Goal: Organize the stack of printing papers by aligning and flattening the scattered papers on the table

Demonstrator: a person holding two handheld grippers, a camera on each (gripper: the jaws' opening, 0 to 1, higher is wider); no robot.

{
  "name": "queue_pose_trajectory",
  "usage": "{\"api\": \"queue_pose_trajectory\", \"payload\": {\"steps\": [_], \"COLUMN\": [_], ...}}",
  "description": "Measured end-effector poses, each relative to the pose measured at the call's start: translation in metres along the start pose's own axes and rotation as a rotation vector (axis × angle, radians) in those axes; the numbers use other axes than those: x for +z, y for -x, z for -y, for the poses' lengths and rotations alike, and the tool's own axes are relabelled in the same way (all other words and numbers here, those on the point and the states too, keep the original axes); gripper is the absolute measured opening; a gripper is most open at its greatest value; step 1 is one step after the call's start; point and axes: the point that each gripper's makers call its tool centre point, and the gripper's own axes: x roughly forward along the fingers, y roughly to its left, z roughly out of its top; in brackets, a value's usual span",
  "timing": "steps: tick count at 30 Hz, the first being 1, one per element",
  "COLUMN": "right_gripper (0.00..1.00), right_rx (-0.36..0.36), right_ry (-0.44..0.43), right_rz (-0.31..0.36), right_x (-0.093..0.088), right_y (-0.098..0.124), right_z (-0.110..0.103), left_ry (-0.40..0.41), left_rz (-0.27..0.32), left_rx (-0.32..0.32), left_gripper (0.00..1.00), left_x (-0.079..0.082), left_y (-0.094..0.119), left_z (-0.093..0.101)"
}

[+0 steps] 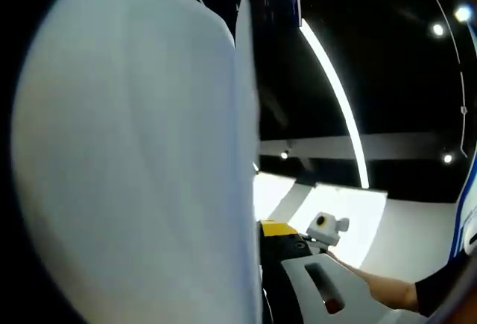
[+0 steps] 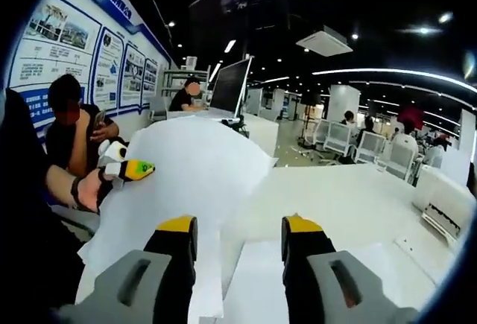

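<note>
Left gripper lifting paper sheet off the table, jaws apparently clamped on its edge. Right gripper jaws spread, empty. Best to lower slowly, square edges against the stack, then press flat.

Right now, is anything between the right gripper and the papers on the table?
Nothing visible. The right gripper has its jaws apart, pointing straight at the papers, which are lifted and bowed by the left gripper. The table beyond is bare.
</note>
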Motion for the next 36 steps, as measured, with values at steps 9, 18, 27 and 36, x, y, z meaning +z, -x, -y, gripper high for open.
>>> {"api": "queue_pose_trajectory", "payload": {"steps": [9, 18, 27, 36], "right_gripper": [0.60, 0.87, 0.90, 0.90], "right_rx": [-0.024, -0.070, -0.100, -0.122], "right_ry": [-0.028, -0.046, -0.094, -0.113], "right_rz": [-0.014, 0.004, 0.039, 0.036], "right_x": [-0.006, -0.003, 0.001, -0.001], "right_y": [0.001, 0.001, 0.009, 0.012], "right_z": [0.009, 0.011, 0.017, 0.019], "left_ry": [0.004, 0.002, 0.002, 0.002], "left_rz": [0.001, 0.000, 0.000, 0.000], "left_rx": [-0.003, -0.001, 0.000, 0.002], "left_gripper": [0.06, 0.06, 0.06, 0.06], "left_x": [0.000, 0.001, 0.001, 0.002], "left_y": [0.000, 0.000, 0.000, 0.000], "left_z": [-0.001, -0.002, -0.003, -0.004]}}
